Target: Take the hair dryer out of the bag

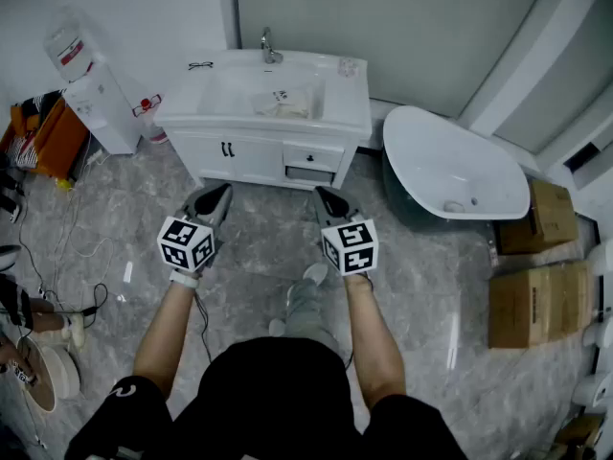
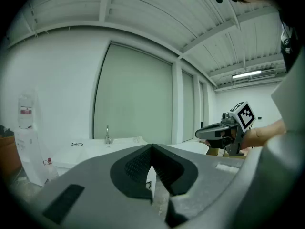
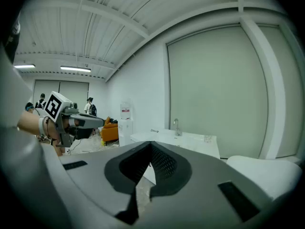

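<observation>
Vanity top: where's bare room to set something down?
The left deck of the vanity top, between the glasses and the front edge, is bare. So is the right strip in front of the cup. The basin is crowded: the bag lies in it, with the faucet behind. The floor before the vanity is open.

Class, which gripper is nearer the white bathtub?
Right. The right gripper is just beside the bathtub; the left gripper is beyond it, farther from the tub.
</observation>
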